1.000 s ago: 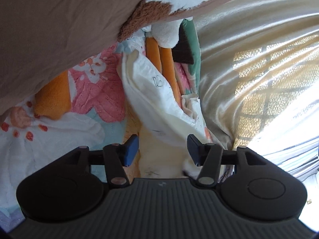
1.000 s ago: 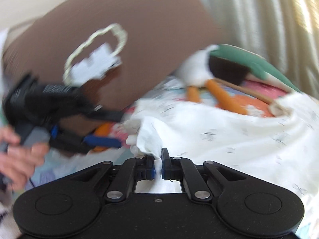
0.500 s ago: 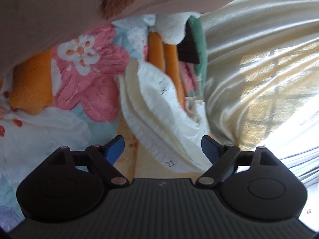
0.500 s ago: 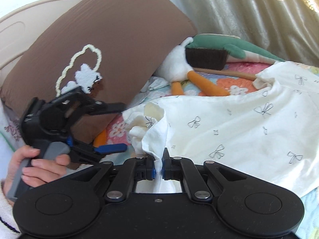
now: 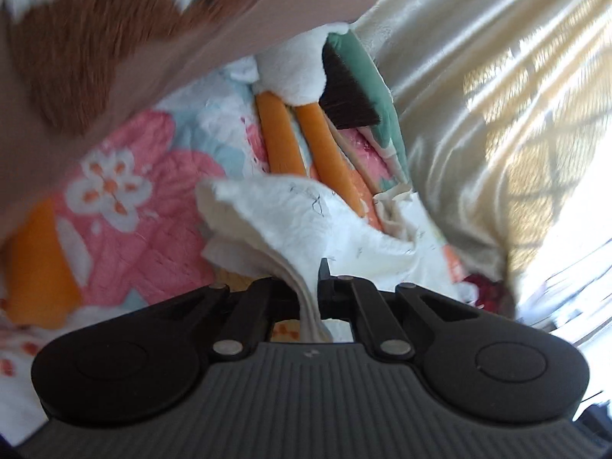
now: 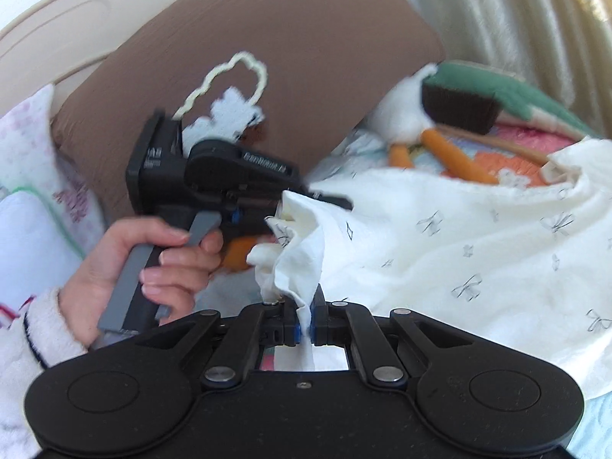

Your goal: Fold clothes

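A white garment with small grey bow prints (image 6: 478, 252) lies spread on a floral quilt (image 5: 126, 222). My right gripper (image 6: 304, 329) is shut on a bunched edge of it at the near side. My left gripper (image 5: 308, 290) is shut on another fold of the same white garment (image 5: 306, 222). In the right wrist view the left gripper (image 6: 306, 201) shows held in a hand, its tips at the garment's left corner, just beyond the right gripper.
A brown cushion (image 6: 290, 57) stands behind the garment. A stuffed toy with orange legs (image 6: 440, 145) and a dark brush (image 6: 459, 103) lie at the back. Cream curtains (image 5: 478, 95) hang at the right. A white pillow (image 6: 34, 210) lies at left.
My left gripper was open around the garment's fold and has closed on it. My right gripper has stayed shut on its edge and lifted it a little.
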Available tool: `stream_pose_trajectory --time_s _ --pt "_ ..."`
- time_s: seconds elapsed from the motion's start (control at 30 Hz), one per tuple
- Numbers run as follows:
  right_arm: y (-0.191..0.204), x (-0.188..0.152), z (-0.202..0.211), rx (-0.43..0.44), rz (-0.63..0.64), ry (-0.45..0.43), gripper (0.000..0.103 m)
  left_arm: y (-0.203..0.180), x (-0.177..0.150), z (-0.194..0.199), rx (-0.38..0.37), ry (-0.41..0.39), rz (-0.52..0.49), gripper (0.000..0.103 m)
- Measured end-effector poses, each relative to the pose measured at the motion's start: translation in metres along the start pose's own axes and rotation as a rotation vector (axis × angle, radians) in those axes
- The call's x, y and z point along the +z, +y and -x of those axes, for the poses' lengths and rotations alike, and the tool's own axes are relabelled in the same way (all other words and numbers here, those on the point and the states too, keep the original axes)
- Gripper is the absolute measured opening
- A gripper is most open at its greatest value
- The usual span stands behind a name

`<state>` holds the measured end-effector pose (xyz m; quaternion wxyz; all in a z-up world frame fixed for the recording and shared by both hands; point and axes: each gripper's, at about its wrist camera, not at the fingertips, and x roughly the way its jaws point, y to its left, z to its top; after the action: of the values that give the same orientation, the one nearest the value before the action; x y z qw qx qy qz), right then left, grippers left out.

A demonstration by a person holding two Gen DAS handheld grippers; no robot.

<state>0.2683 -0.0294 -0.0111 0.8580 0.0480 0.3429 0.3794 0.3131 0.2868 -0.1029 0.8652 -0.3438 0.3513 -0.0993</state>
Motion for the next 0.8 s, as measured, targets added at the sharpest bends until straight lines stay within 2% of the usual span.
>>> stream_pose_trajectory --time_s 0.07,0.2,0.43,0.6,0.73,0.8 --pt "0.005 0.002 0.008 0.033 -0.005 0.014 0.005 -0.003 -0.005 0.016 0.02 -0.009 -0.041 0.002" --pt "0.024 0.005 0.027 0.127 -0.039 0.019 0.006 -0.003 -0.015 0.051 0.011 -0.022 -0.044 0.002" --pt "0.071 0.005 0.046 0.252 0.001 0.105 0.006 0.001 -0.031 0.123 0.024 -0.125 -0.037 0.002" --pt "0.092 0.005 0.055 0.417 -0.066 0.17 0.006 0.001 -0.049 0.18 0.08 -0.165 -0.035 0.002" --pt "0.102 0.003 0.062 0.56 -0.125 0.191 0.006 -0.021 -0.044 0.218 0.079 -0.212 -0.101 0.002" --pt "0.103 0.001 0.069 0.588 -0.126 0.171 0.006 -0.044 -0.039 0.212 0.153 -0.214 -0.198 0.002"
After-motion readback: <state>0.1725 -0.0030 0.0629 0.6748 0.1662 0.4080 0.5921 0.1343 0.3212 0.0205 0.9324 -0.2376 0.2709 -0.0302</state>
